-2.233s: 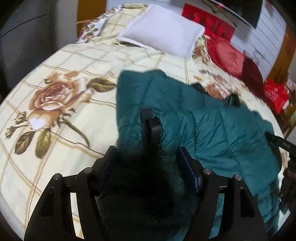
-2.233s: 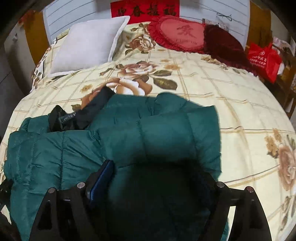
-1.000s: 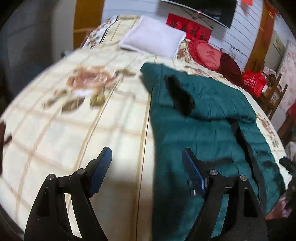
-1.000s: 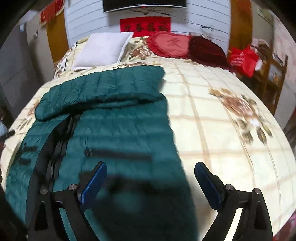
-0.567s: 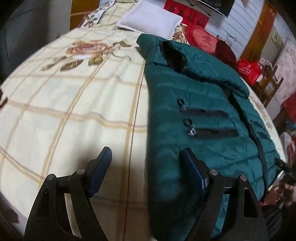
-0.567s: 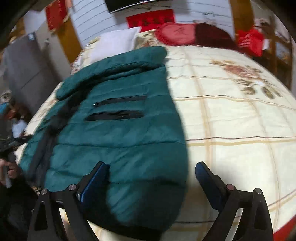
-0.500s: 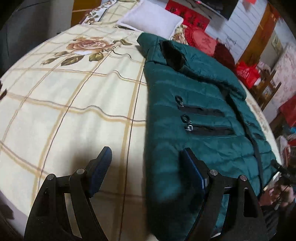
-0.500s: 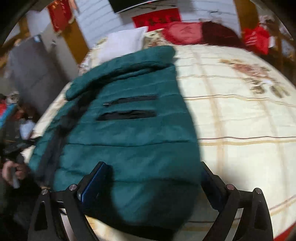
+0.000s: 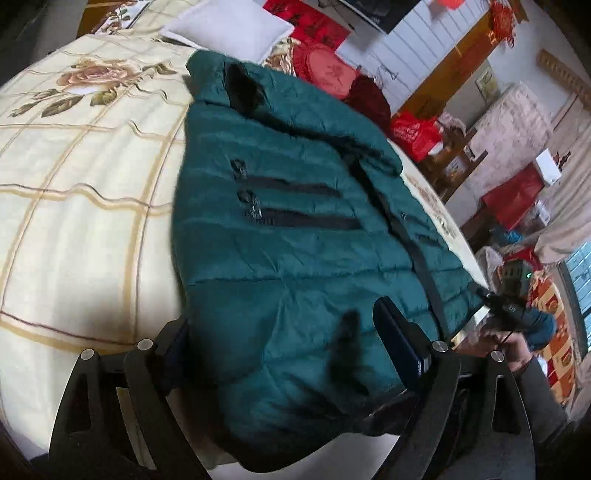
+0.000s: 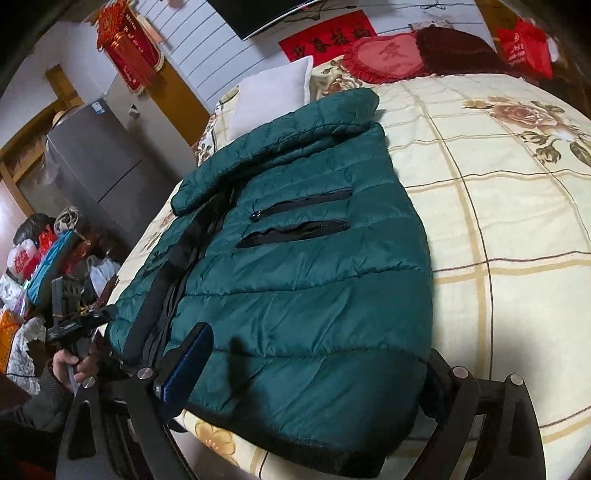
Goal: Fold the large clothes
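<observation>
A dark green puffer jacket lies flat on the bed, front up, collar toward the pillows, with two black zip pockets on each side and a black centre zip; it also shows in the right wrist view. My left gripper is open, its fingers astride the jacket's lower left hem at the bed's near edge. My right gripper is open, its fingers astride the lower right hem. Neither holds the cloth.
The bed has a cream floral checked cover. A white pillow and red cushions lie at the head. A grey fridge, bags and clutter stand beside the bed.
Both grippers let go of the jacket, which now lies spread flat, and drew back to the bed's near edge; they now sit open over the hem.
</observation>
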A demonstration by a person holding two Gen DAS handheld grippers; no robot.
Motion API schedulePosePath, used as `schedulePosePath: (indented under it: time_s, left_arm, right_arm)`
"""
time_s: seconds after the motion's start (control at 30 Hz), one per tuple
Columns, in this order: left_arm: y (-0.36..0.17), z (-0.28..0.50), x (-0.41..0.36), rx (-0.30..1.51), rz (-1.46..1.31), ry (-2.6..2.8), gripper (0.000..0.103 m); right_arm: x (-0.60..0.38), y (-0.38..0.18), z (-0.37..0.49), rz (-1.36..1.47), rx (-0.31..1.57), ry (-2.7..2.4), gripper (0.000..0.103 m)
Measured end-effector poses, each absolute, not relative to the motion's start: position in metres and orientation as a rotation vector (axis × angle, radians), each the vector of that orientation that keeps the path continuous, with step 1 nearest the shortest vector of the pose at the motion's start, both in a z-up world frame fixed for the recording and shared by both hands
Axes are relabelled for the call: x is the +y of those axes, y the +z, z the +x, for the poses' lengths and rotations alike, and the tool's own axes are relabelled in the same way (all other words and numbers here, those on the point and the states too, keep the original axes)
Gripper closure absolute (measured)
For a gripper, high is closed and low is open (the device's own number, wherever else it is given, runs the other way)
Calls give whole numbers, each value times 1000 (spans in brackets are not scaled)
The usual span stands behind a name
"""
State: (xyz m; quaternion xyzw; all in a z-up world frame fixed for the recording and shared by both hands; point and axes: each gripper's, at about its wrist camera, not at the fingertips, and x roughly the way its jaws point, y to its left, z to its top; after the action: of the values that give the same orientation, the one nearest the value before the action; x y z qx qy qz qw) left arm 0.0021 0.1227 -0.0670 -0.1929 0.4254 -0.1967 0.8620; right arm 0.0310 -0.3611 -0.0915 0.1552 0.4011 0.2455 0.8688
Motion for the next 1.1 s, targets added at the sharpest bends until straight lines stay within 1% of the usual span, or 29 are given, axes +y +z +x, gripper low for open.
schedulePosePath:
  time_s: [0.07,0.17,0.3,0.43,0.5,0.63,0.7,0.73,0.77,0.8,0.87,0.9,0.97,1.0,1.03,1.1]
  left_arm:
    - [-72,7,129,921,-404,-359,14]
    - [-73,3,119,957,-432,-486,14]
    - [-70,-4,104,946,-338,-519,14]
    - [-75,22,124,937,-491,-487,14]
    - [-75,23,121,948,-523,-508,14]
    - [-71,3,97,963,-355,-549,14]
    - [-69,-3,94,935,-301,-535,14]
    - [-70,-2,94,925,-298,-526,14]
    - [-70,0,95,920,-309,-518,14]
    - [-71,3,98,921,-321,-513,14]
    - [-72,3,101,923,-358,-491,14]
    - [-73,2,102,925,-365,-484,14]
    - [-72,0,104,936,-369,-459,15]
    - [-69,0,103,930,-348,-447,32]
    - [-64,-2,105,919,-331,-418,62]
    - [-59,-3,118,918,-383,-392,85]
  right_arm:
    - [-358,-91,33,314,839,513,4]
    - [-357,-91,33,299,837,522,2]
    - [-360,-92,32,328,826,581,2]
    - [-360,-93,39,344,800,582,2]
    - [-360,-93,41,358,795,569,2]
    - [-359,-92,35,330,797,569,3]
    - [-359,-91,31,294,799,558,9]
    - [-360,-91,30,277,803,535,21]
    - [-362,-91,30,280,808,525,35]
    - [-367,-92,31,297,816,515,41]
    - [-372,-90,31,306,818,500,62]
    - [-371,-86,29,296,810,502,65]
    - [-367,-79,22,263,784,506,76]
    - [-365,-75,18,260,772,514,79]
    - [-364,-69,13,271,753,520,83]
    - [-364,-61,4,307,728,505,84]
